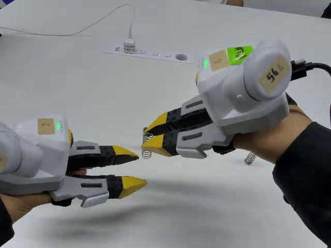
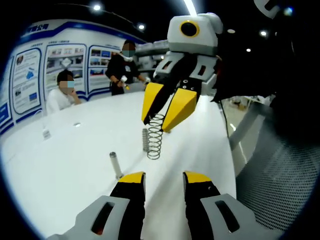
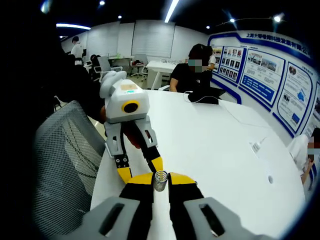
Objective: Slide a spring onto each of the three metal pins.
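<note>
**A:** Nearest item?

**B:** The left gripper (image 1: 135, 169) is logged at the near edge of the head view. Its yellow-tipped jaws are spread and nothing is held between them.

**A:** Next out?

**B:** The right gripper (image 1: 151, 137) is seen facing it, the tips of the two near each other but apart. Its jaws are pressed onto the upper end of a silver coiled-wire spring (image 1: 146, 151). The pinch is seen clearly in the right gripper view. The spring hangs downward from the tips. Whether its lower end touches the white table (image 1: 77, 88) cannot be told.

**A:** Pins?

**B:** In the left gripper view, a short grey metal pin (image 2: 115, 164) is noted upright on the table, left of the held spring and apart from it. A second upright grey pin (image 2: 145, 140) is recorded just behind the spring and partly overlapped by it. Whether that one is bare cannot be told.

**A:** Anything further?

**B:** A second loose steel spring (image 1: 250, 158) is seen on the table, just beyond the hand (image 1: 269, 139) that holds the right gripper. At the far side, a white power strip (image 1: 150, 52) is recorded lying flat. A white plug (image 1: 129, 45) is seated in it, and its cable is trailed off to the left. A grey mesh-backed chair (image 3: 65, 150) is noted beside the table in the right gripper view.
</note>
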`<state>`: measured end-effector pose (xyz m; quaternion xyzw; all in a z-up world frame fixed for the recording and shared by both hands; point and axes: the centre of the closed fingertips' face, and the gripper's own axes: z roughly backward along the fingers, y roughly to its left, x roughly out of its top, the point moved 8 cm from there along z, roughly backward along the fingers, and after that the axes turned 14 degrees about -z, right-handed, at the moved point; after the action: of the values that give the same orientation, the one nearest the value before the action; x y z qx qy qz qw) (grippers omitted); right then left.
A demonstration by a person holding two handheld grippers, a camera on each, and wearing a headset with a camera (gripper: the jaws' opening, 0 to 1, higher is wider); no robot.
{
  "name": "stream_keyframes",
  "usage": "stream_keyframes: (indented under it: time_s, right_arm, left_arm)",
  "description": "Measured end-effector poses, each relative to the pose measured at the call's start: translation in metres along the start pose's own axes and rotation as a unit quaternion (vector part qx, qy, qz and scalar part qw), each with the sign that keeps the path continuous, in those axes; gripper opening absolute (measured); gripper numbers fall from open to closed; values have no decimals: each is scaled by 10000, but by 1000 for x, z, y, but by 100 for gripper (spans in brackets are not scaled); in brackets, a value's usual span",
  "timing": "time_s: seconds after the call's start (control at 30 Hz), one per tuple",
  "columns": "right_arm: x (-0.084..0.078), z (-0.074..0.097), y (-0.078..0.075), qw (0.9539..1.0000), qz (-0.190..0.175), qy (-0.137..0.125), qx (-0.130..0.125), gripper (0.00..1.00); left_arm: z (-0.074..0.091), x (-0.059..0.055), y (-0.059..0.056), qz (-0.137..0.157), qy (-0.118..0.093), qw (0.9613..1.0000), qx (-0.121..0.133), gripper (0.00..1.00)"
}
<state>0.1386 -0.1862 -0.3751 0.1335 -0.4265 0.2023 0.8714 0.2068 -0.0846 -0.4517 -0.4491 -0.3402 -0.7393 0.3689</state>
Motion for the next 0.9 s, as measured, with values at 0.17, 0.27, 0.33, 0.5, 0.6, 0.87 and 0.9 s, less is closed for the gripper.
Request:
stream_keyframes:
  time_s: [0.17,0.27,0.33,0.5,0.6,0.87,0.9]
  right_arm:
    - [3,0,-7,9999,-37,-70,-119,12]
    - [5,0,-13,9996,-78,-109,-235,12]
    - [6,0,-18,9994,-103,-155,-302,12]
    - [8,-1,-27,9984,-164,-244,-488,12]
    - [8,-4,-32,9977,-208,-266,-582,12]
    - [8,-11,-48,9959,-385,-352,-733,12]
    - [8,-13,-52,9958,-395,-351,-747,12]
  left_arm:
    - [0,-1,1,24,19,10000,36,34]
    - [1,-2,1,47,27,10000,63,35]
    - [2,-3,2,68,36,9999,93,36]
    - [3,-6,3,134,75,9998,144,39]
    - [3,-7,4,162,91,9997,159,41]
    - [3,-8,4,205,104,9996,164,44]
    - [3,-8,4,208,110,9996,162,44]
